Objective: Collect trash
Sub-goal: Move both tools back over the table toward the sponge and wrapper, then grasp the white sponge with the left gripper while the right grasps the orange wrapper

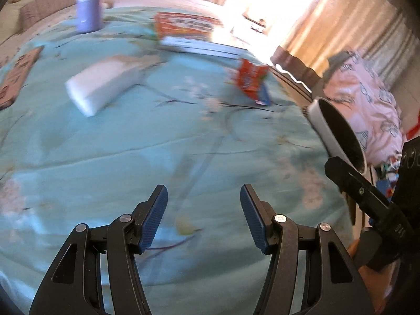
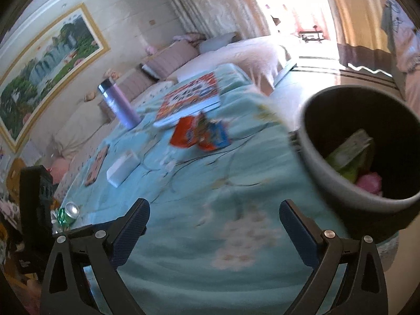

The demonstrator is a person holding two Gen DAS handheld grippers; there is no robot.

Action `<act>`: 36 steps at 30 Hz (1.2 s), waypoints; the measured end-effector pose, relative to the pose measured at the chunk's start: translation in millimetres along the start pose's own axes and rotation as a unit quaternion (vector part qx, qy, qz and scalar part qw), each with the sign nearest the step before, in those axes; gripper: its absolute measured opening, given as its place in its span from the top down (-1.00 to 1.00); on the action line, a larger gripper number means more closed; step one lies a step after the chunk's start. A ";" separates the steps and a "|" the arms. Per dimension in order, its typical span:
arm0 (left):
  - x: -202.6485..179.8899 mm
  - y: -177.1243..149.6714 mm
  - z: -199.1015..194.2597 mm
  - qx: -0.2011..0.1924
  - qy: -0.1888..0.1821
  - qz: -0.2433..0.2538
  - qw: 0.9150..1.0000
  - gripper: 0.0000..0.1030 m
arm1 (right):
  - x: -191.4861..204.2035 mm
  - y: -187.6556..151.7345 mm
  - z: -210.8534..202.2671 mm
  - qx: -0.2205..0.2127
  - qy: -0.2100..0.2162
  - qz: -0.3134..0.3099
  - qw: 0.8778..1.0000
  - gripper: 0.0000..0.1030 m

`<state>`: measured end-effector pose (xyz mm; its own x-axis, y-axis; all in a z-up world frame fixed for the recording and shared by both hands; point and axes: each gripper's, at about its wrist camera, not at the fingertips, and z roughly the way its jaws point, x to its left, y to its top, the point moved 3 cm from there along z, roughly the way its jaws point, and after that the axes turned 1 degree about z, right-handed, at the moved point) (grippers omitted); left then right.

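Teal bedspread (image 1: 131, 157) lies under both empty, downward-angled tongs, left tongs (image 1: 204, 215) half-spread, right tongs (image 2: 214, 232) wide beside the bin (image 2: 315, 152), red wrapper (image 2: 199, 134) ahead

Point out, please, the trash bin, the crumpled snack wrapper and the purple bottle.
trash bin (image 2: 315, 162): right wrist view, on its grey outer wall.
crumpled snack wrapper (image 2: 183, 134): right wrist view, on its orange left side.
purple bottle (image 2: 123, 105): right wrist view, on the middle of its body.

teal floral bedspread (image 2: 210, 183), lilac bottle (image 2: 119, 103), seemingly orange-blue wrapper (image 2: 199, 134)
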<state>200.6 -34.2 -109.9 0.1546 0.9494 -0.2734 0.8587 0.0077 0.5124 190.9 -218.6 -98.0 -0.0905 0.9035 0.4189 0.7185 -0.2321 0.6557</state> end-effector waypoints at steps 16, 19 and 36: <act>73.6 21.4 -11.4 -0.035 0.067 -0.015 0.997 -0.29 | 33.5 3.4 42.5 0.014 -0.004 -0.014 1.000 -0.94; 77.5 30.7 -8.5 -0.039 0.084 -0.005 0.996 -0.42 | 32.6 7.0 47.1 0.017 0.001 -0.008 1.000 -0.93; 96.6 91.6 24.6 -0.042 0.132 0.057 0.989 -0.62 | 28.4 59.7 84.7 -0.004 -0.009 0.017 1.000 -0.47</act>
<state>306.2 50.5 -109.4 0.1059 0.9944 0.0061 0.7975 -0.0886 0.5968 289.7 -176.3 -100.2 -0.0536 0.9018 0.4288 0.7153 -0.2650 0.6467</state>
